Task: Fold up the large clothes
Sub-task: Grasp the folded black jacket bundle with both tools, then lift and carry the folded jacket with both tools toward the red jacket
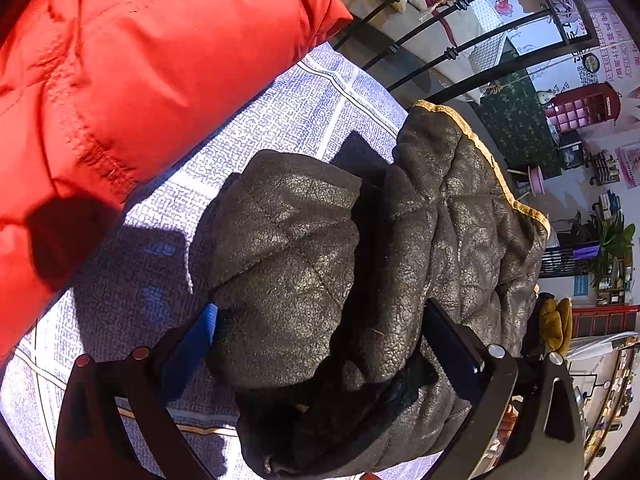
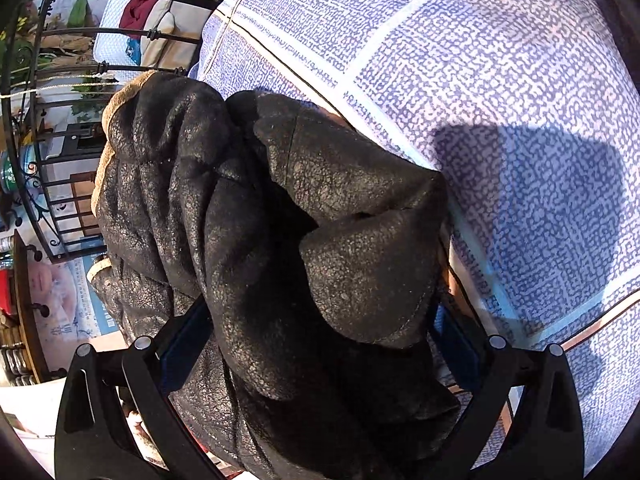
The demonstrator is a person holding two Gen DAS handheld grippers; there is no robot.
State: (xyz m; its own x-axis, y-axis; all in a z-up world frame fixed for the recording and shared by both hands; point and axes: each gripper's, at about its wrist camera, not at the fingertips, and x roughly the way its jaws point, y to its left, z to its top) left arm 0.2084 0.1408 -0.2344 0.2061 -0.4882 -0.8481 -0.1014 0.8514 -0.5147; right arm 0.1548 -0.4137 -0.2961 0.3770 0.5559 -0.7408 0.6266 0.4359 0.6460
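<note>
Left wrist view: left gripper [image 1: 320,344] has its blue-padded fingers [image 1: 192,344] set wide on either side of a bunched fold of the dark quilted jacket [image 1: 304,248], pinching it. Jacket lies crumpled on the blue-and-white patterned bed cover [image 1: 304,92], tan lining showing at its far edge. Red padded garment [image 1: 132,80] lies beside it, apart. Right wrist view: right gripper [image 2: 320,332] likewise clamps a thick bunch of the same jacket [image 2: 280,216] between its fingers. Black metal railing [image 2: 96,32] stands behind.
</note>
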